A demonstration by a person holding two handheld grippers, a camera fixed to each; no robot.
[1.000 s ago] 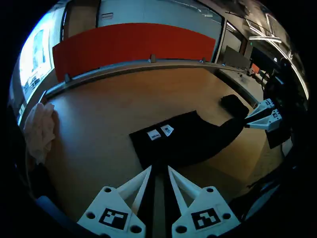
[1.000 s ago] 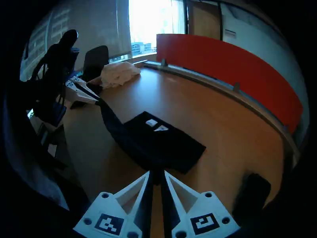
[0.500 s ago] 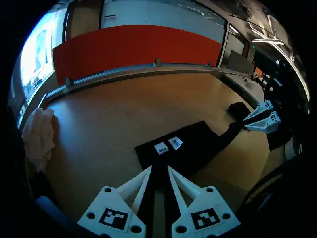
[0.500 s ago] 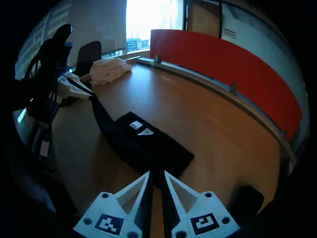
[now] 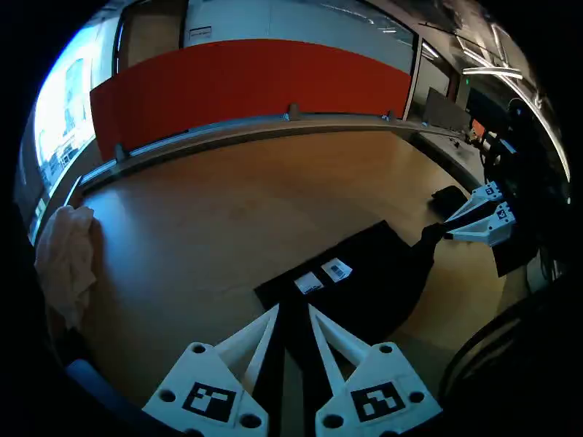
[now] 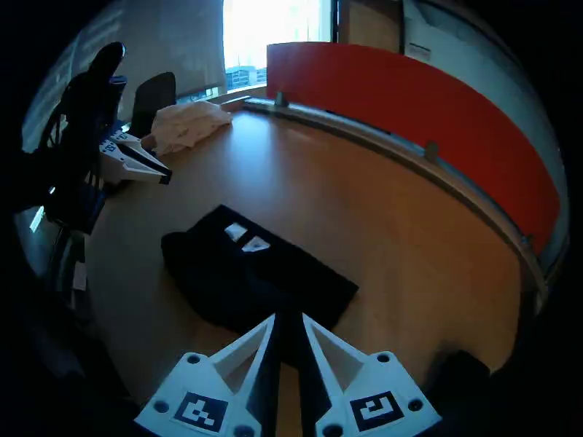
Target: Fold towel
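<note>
Towel [image 5: 379,273] corner in right tongs [image 5: 446,227].

Black towel [image 5: 372,280]: rumpled, mostly flat on wooden tabletop [image 5: 218,211], two white tags [image 5: 336,270] on top, one corner lifted.

A pale cloth heap [image 5: 65,255] lies on the wooden table [image 5: 218,197], red partition [image 5: 248,80] behind.
</note>
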